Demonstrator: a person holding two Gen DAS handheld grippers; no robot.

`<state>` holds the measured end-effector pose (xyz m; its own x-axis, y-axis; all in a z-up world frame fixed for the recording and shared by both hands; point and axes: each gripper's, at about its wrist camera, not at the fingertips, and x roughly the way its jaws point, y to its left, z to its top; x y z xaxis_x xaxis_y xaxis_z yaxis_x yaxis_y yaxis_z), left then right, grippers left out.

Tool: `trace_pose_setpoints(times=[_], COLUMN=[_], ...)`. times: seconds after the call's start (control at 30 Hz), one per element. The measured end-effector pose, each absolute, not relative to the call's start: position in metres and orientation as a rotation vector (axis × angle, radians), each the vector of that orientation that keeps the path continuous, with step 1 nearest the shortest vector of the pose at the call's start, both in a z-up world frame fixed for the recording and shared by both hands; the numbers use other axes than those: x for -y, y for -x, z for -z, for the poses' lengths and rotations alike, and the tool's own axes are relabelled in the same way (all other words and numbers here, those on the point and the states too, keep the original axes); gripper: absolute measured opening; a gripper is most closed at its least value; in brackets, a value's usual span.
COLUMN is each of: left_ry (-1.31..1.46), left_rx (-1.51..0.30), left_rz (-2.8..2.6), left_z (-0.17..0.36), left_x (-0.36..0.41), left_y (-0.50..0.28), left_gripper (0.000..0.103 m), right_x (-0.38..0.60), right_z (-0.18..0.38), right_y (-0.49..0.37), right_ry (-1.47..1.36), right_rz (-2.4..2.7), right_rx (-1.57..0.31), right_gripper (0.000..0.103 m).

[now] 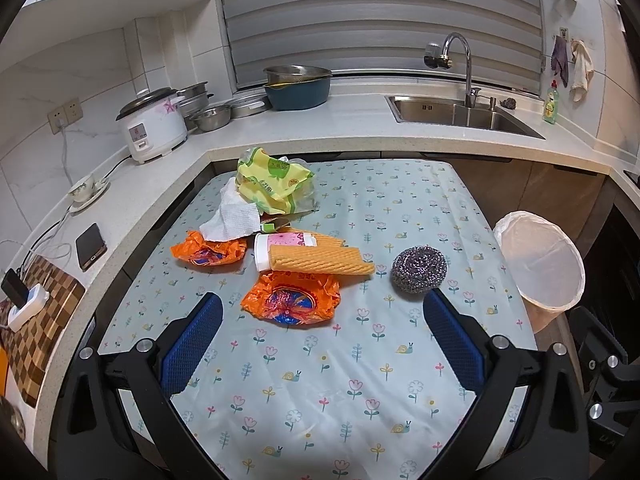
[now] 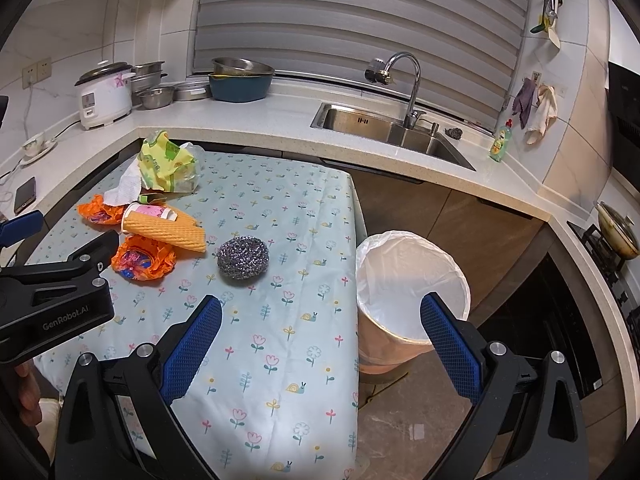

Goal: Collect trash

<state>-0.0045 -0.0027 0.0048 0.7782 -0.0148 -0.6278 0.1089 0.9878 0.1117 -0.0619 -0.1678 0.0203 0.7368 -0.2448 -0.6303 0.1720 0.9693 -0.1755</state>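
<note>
On the floral tablecloth [image 1: 360, 380] lie two crumpled orange wrappers [image 1: 292, 298] [image 1: 208, 250], a white paper towel [image 1: 236, 216], a yellow-green plastic bag [image 1: 272, 184], a tipped paper cup [image 1: 280, 246], an orange ribbed cloth [image 1: 320, 262] and a steel wool scrubber [image 1: 418, 268]. The lined trash bin [image 2: 412, 284] stands on the floor right of the table. My left gripper [image 1: 322, 310] is open, just in front of the near orange wrapper. My right gripper [image 2: 320, 312] is open and empty over the table's right edge beside the bin [image 1: 540, 268].
An L-shaped counter holds a rice cooker [image 1: 154, 122], metal bowls [image 1: 298, 80], a phone [image 1: 91, 246], a cutting board [image 1: 36, 320] and a sink [image 1: 460, 114] with faucet. A stove with a pan [image 2: 618, 236] is at the far right.
</note>
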Motion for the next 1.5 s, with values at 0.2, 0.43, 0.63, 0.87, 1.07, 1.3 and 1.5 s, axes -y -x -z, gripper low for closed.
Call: trace_pose_setpoints(times=[0.2, 0.43, 0.63, 0.87, 1.07, 1.3, 1.5], left_ry=[-0.145, -0.145, -0.144, -0.143, -0.143, -0.139, -0.125], left_rx=[-0.677, -0.677, -0.675, -0.675, -0.671, -0.649, -0.635], left_rz=[0.067, 0.067, 0.067, 0.068, 0.069, 0.079, 0.073], left_z=[-0.005, -0.005, -0.006, -0.006, -0.006, -0.011, -0.011], left_x=[0.002, 0.001, 0.0, 0.0, -0.001, -0.002, -0.008], left_y=[0.004, 0.004, 0.004, 0.003, 0.003, 0.001, -0.006], left_gripper=[0.096, 0.096, 0.096, 0.096, 0.096, 0.096, 0.096], right_x=[0.166, 0.167, 0.165, 0.166, 0.165, 0.168, 0.17], right_z=[-0.021, -0.021, -0.023, -0.023, -0.025, -0.026, -0.024], right_y=[0.062, 0.062, 0.061, 0.061, 0.059, 0.058, 0.053], right_ry=[0.108, 0.107, 0.108, 0.106, 0.102, 0.094, 0.084], right_rz=[0.228, 0.228, 0.23, 0.229, 0.232, 0.237, 0.247], right_rx=[-0.703, -0.702, -0.7, -0.699, -0.694, -0.684, -0.677], right_gripper=[0.096, 0.096, 0.096, 0.096, 0.096, 0.096, 0.096])
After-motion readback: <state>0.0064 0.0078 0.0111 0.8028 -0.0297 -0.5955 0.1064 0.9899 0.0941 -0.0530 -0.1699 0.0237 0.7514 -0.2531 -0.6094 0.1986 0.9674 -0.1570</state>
